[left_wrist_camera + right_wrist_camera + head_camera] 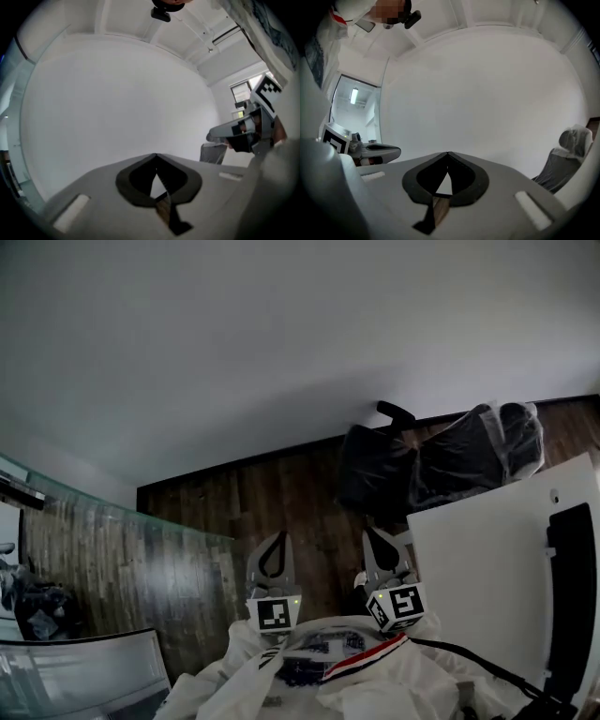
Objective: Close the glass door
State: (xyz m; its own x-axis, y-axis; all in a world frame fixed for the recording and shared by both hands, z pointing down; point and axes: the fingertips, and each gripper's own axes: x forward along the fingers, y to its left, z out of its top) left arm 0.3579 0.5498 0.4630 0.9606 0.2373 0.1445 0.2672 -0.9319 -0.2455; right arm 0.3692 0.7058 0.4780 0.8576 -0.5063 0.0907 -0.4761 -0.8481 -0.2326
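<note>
A glass door panel (122,568) with a greenish top edge stands at the left of the head view, the wood floor showing through it. Both grippers are held side by side low in the middle, pointing at a bare white wall (281,343) and well apart from the glass. My left gripper (278,534) has its tips together with nothing between them; in the left gripper view (155,154) the tips also meet. My right gripper (372,532) is shut and empty too, as its own view (448,153) confirms. Each gripper view catches the other gripper at its side.
An office chair wrapped in clear plastic (441,460) stands on the dark wood floor (281,493) at the right, also in the right gripper view (567,154). A white tabletop (487,577) with a black strip (572,596) fills the lower right. White sleeves (375,681) cover the bottom.
</note>
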